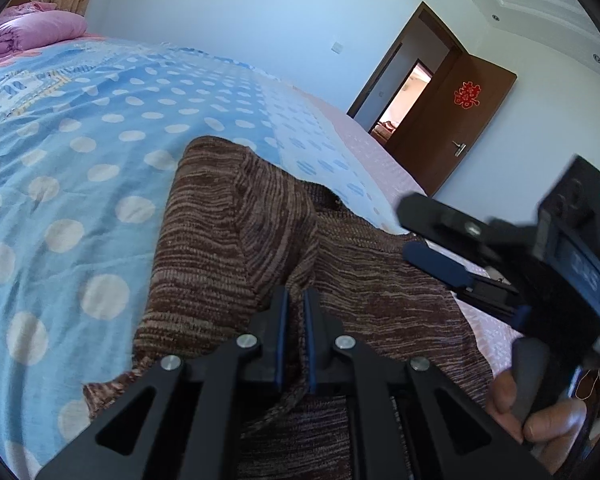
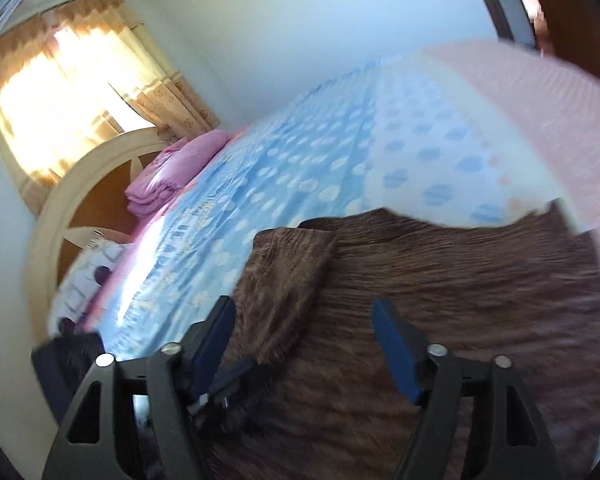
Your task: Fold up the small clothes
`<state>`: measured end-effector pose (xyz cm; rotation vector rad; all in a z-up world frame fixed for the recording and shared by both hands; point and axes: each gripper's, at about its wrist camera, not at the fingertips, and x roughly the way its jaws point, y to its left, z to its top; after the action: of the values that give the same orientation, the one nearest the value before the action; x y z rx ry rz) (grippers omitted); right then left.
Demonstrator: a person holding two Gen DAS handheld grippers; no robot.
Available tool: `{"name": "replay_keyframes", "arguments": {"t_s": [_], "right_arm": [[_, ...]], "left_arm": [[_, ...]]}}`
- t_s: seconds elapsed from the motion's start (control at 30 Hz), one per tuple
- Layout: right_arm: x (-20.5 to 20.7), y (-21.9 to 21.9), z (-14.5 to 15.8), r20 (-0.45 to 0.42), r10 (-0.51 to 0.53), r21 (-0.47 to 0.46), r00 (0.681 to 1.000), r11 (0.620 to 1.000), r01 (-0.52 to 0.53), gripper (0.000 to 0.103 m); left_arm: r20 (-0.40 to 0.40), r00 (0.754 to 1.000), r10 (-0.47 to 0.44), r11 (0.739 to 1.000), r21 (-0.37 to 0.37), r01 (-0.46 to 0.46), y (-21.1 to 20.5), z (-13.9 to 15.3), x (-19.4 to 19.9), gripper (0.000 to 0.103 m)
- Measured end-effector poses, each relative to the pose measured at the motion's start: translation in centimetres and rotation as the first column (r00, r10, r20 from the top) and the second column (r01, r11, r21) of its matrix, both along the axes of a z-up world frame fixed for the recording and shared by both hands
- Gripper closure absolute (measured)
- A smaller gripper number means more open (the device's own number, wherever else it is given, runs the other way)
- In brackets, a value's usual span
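The left wrist view sits low and close over the brown garment (image 1: 228, 240), facing across the bed (image 1: 80, 152) toward the door (image 1: 460, 120). The right wrist view, tilted and blurred, faces the curtain (image 2: 60, 92). Both views share the garment and bed.

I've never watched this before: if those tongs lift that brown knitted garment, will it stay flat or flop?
Probably flop: the brown knitted garment already bends into soft folds where the left tongs pinch it. It looks fairly thick, so likely somewhat heavy and grippy rather than slippery.
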<state>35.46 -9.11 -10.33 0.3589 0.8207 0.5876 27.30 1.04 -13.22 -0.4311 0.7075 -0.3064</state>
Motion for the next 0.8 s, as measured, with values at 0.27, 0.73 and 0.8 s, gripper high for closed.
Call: {"name": "replay_keyframes", "arguments": {"t_s": [0.27,0.73,0.8], "right_arm": [[3.6,6.3,-3.4,-0.072,0.077,-0.078,0.994,0.994,-0.082,0.075],[0.7,1.6,3.8,0.087,0.082,-0.189,0.993,0.980,-0.064,0.095],[0.6,-0.5,5.0,0.106,0.079,-0.225,0.991,0.973,-0.054,0.095]], "left_arm": [[0.000,1.000,-0.005,0.999,-0.036,0.005,0.4,-0.2,0.1,0.092],[0.045,0.994,-0.096,0.995,-0.020,0.097,-3.1,3.4,-0.6,0.095],[0.062,0.989,-0.135,0.991,-0.008,0.136,-5.3,4.4,-0.5,0.095]]}}
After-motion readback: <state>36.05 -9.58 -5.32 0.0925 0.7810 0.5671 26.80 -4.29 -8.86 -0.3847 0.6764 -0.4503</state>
